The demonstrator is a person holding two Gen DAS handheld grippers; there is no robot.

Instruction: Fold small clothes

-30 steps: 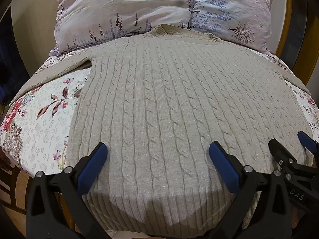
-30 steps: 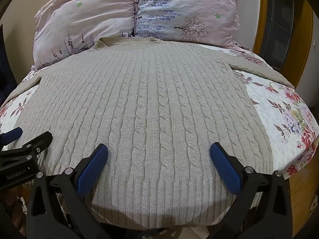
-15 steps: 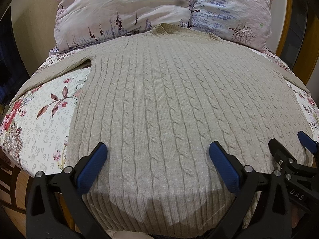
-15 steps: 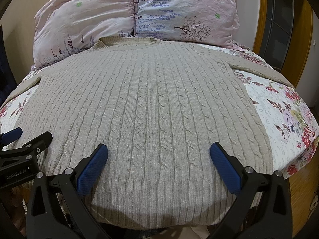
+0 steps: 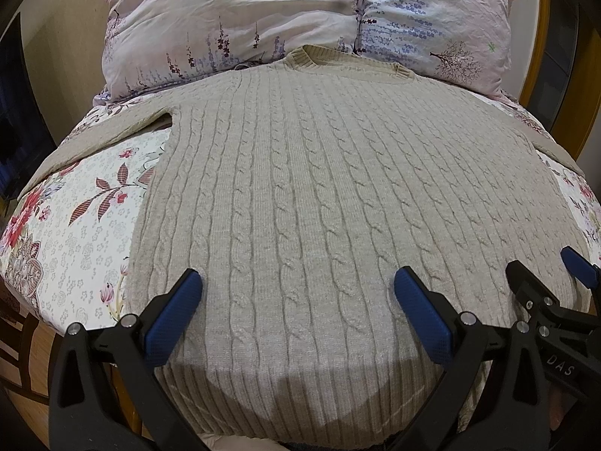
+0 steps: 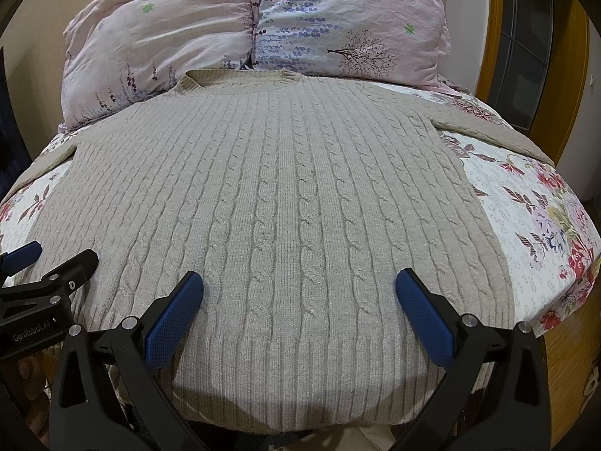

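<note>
Bedspread (image 5: 82, 233), sweater (image 5: 319, 195) — nothing has shifted.

Nothing visibly changed: the beige cable-knit sweater (image 5: 300, 206) lies just as flat ahead of both wide-spread jaws.

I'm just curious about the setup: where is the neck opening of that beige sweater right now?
The sweater lies flat on the floral bedspread, its collar at the far end in both views, touching the two pillows.
</note>
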